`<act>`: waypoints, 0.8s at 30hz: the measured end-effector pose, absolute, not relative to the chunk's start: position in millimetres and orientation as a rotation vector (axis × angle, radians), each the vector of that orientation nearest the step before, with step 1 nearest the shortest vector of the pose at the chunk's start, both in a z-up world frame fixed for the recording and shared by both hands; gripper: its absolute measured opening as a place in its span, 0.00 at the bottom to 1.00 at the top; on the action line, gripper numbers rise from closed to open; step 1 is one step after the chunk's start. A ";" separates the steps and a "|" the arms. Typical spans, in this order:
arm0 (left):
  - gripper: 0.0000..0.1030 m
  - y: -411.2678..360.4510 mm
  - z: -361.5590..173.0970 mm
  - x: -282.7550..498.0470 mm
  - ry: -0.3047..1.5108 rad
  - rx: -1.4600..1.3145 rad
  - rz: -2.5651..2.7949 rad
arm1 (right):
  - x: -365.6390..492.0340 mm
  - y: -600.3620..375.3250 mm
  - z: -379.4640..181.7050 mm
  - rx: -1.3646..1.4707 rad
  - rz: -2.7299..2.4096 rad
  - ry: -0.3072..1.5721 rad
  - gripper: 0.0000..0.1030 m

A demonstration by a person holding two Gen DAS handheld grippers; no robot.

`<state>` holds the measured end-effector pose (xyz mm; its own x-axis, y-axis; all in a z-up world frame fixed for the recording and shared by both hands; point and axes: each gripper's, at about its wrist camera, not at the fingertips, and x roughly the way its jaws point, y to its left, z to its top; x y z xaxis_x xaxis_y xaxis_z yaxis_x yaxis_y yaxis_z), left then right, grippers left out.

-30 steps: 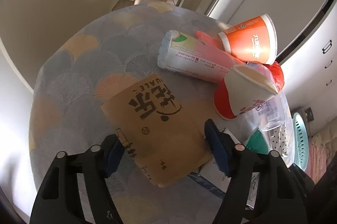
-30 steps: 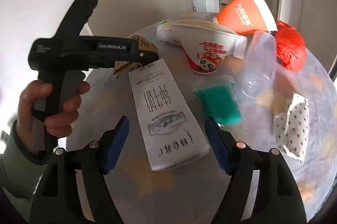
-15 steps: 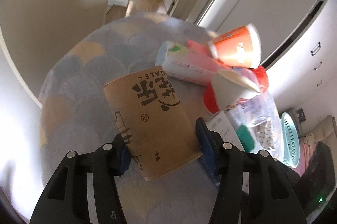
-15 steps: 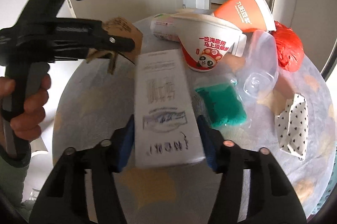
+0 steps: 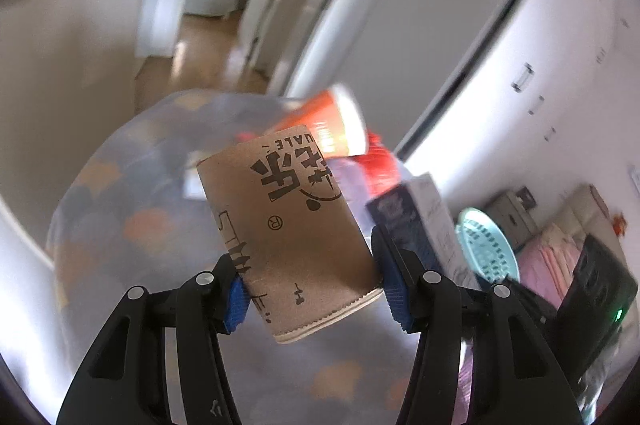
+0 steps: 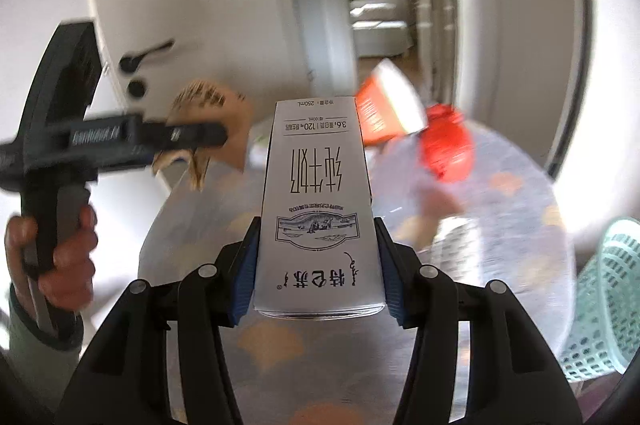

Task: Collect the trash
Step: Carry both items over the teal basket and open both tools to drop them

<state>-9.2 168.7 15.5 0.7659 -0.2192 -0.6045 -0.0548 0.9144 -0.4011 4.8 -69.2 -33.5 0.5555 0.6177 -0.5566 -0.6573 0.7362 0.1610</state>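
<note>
My left gripper (image 5: 314, 289) is shut on a brown paper cup sleeve (image 5: 288, 225) with black characters, held above the round table (image 5: 120, 225). My right gripper (image 6: 316, 285) is shut on a white milk carton (image 6: 318, 209), also lifted off the table. The carton shows in the left wrist view (image 5: 416, 217) to the right of the sleeve. The left gripper with the sleeve (image 6: 208, 117) shows in the right wrist view at the left. On the table lie an orange paper cup (image 6: 388, 109) and a red crumpled bag (image 6: 446, 149).
A turquoise mesh basket (image 6: 604, 297) stands beside the table at the right; it also shows in the left wrist view (image 5: 486, 249). A door with a black handle (image 6: 144, 59) is behind the left gripper. White cupboards (image 5: 520, 45) line the right wall. A hallway opens beyond.
Both grippers closed on their items, the sleeve and the carton, and lifted them off the table. The views have tilted upward, and the table's trash pile has dropped lower and blurred.
</note>
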 end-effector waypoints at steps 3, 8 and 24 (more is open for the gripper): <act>0.51 143.5 23.5 3.7 0.690 -0.371 -0.141 | 12.2 -98.6 -18.4 -0.023 0.688 0.593 0.48; 0.51 91.5 34.0 33.2 0.689 -0.321 -0.264 | 20.7 -153.1 0.1 0.025 0.541 0.540 0.48; 0.51 -96.3 16.6 139.0 0.763 -0.179 -0.618 | 66.6 -335.0 -15.9 0.276 0.059 0.551 0.48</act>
<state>139.0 -96.3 16.6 0.5571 -0.5828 -0.5915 0.4576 0.8099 -0.3670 66.6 -335.0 -15.9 0.8513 0.1294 -0.5085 0.0181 0.9613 0.2750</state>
